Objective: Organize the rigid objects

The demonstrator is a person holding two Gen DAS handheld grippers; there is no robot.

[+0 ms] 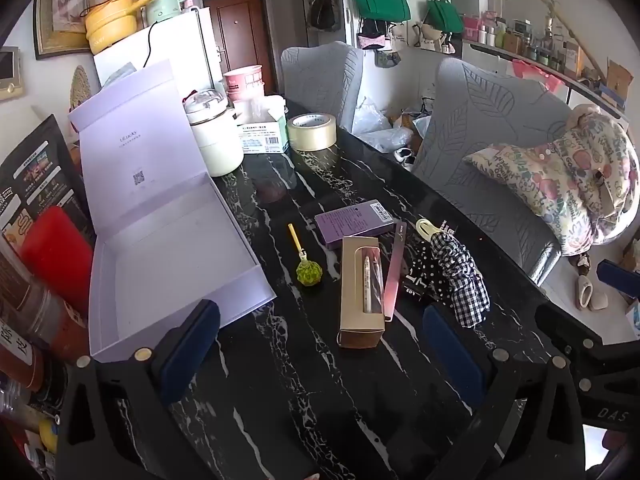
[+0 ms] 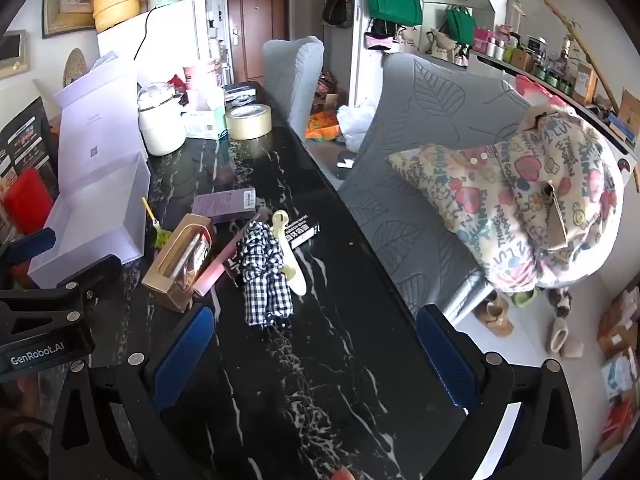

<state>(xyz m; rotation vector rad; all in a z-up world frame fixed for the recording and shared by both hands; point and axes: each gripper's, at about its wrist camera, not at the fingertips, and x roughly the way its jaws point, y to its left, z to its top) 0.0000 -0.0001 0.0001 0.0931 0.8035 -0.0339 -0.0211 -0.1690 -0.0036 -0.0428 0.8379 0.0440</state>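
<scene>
- Both tools hovered over the worktop, angled down. Left tool spread wide, nothing between its pads; right tool likewise spread and empty.
- Rigid items lay mid-worktop, just right of the open white box, which sat empty.
- Kraft box: thin card with a window, judged light and crushable; best pinched across its long sides, gently.
- Purple box: flat, stiff, probably slippery; grip by the long edges.
- Pink strip leaned on the kraft box; thin, hard to lift flat, so take the raised edge.
- Green-knobbed stick: small, grip at the knob.
- Checked cloth was soft, judged not part of the task.
</scene>
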